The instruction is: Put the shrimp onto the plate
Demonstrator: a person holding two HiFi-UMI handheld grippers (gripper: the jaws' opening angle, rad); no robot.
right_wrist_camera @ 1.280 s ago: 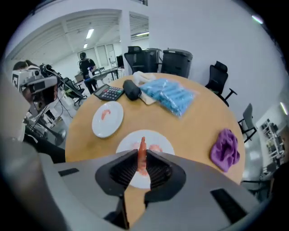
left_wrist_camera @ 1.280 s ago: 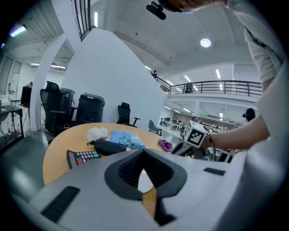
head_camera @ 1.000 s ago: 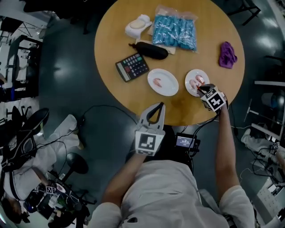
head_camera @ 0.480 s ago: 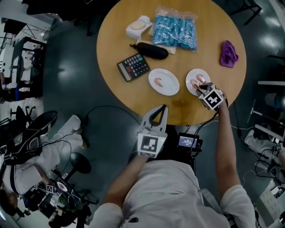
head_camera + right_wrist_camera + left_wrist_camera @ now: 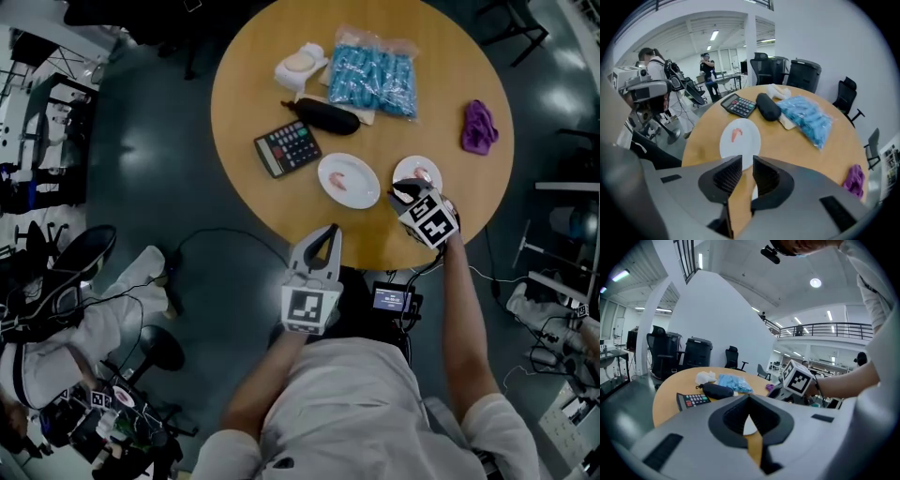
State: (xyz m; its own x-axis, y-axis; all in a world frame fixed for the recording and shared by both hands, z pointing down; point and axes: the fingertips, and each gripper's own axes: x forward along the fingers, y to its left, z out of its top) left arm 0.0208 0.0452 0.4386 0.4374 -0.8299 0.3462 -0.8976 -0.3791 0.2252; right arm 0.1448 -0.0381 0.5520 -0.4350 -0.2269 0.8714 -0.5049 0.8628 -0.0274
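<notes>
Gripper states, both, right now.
Left gripper: shut, empty.
Right gripper: narrowly open; its jaws have just been closing, nothing visible between them.

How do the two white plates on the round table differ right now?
The bigger plate lies beside the calculator, the smaller plate by the right gripper. The bigger plate is fully in view with one shrimp; the smaller plate is partly hidden, with pink shrimp showing. Both are white and round.
</notes>
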